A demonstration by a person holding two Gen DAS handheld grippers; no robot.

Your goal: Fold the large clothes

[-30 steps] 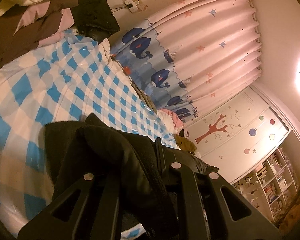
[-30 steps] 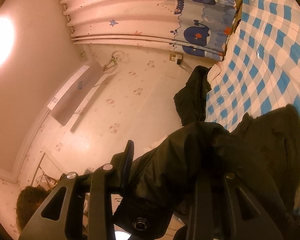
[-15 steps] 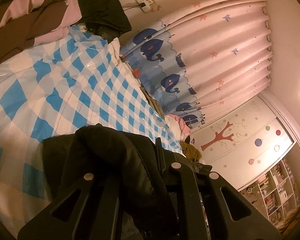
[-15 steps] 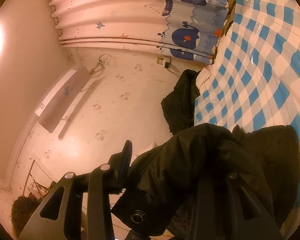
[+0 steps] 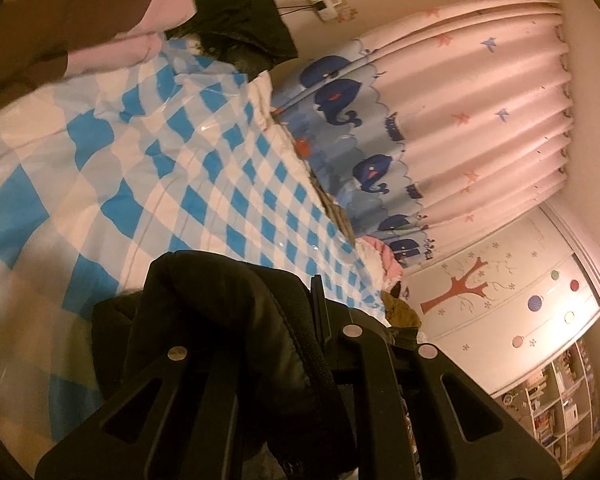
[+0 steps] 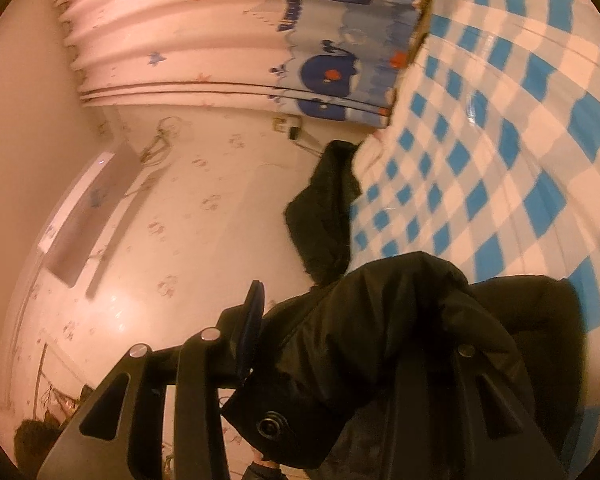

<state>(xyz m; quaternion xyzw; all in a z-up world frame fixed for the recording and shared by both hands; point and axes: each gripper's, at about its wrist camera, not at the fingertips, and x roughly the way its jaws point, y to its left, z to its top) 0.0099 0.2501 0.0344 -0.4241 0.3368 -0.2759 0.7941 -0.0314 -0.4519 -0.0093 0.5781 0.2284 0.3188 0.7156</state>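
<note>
A black padded jacket (image 5: 220, 300) hangs bunched over the blue-and-white checked bed cover (image 5: 180, 160). My left gripper (image 5: 252, 300) is shut on a thick fold of it. The fabric hides one finger, and the other finger's pad (image 5: 317, 304) shows at the fold's right side. In the right wrist view the same jacket (image 6: 380, 320) fills my right gripper (image 6: 352, 308), which is shut on it. A metal snap (image 6: 270, 426) dangles on a flap below. The checked cover (image 6: 500, 140) lies behind it.
Another dark garment (image 5: 240, 0) lies at the bed's head against the wall (image 6: 324, 220). A brown and pink quilt (image 5: 60, 20) is piled beside it. A whale-print curtain (image 5: 420, 120) runs along the bed's far side. A wardrobe (image 5: 500, 300) and shelves (image 5: 552, 408) stand beyond it.
Both grippers have sunk and moved across the bed towards its head, carrying the jacket with them. The quilt pile has slid towards the left view's top edge.
</note>
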